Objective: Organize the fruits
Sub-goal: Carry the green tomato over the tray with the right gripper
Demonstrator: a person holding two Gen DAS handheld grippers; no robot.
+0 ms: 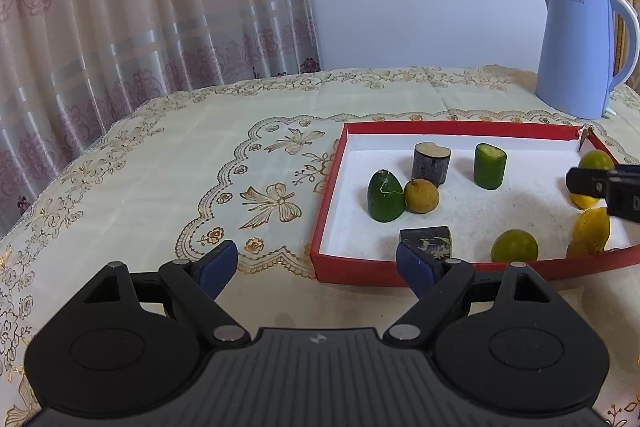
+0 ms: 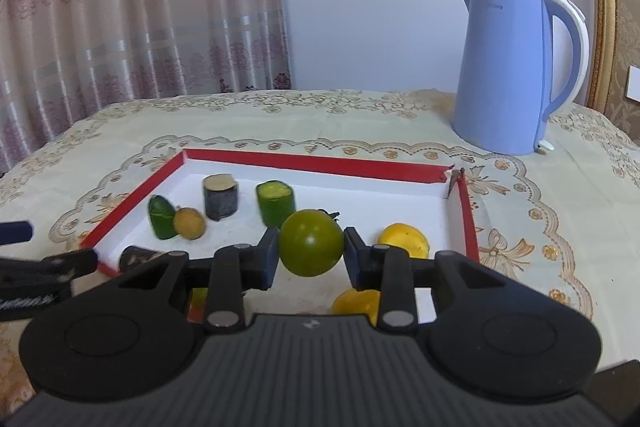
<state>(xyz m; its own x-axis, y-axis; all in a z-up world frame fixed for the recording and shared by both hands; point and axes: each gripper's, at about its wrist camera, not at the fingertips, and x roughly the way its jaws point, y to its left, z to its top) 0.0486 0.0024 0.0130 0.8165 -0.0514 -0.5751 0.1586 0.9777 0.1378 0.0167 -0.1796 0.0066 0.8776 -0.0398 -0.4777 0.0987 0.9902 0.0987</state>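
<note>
A red-walled tray point(image 1: 332, 183) with a white floor holds cut cucumber pieces point(image 1: 385, 197), dark eggplant pieces point(image 1: 431, 163), a brownish round fruit point(image 1: 421, 195), a green citrus point(image 1: 514, 245) and yellow fruits point(image 1: 591, 227). My right gripper point(image 2: 311, 253) is shut on a round green fruit point(image 2: 311, 242) and holds it over the tray point(image 2: 132, 191). My left gripper point(image 1: 316, 261) is open and empty, low at the tray's near left corner. The right gripper's finger also shows in the left wrist view point(image 1: 588, 181).
A light blue electric kettle point(image 2: 508, 75) stands behind the tray at the right. A floral cream tablecloth point(image 1: 180, 155) covers the table. A patterned curtain point(image 1: 120, 7) hangs at the back left. A gold frame point(image 2: 602, 7) stands at the right.
</note>
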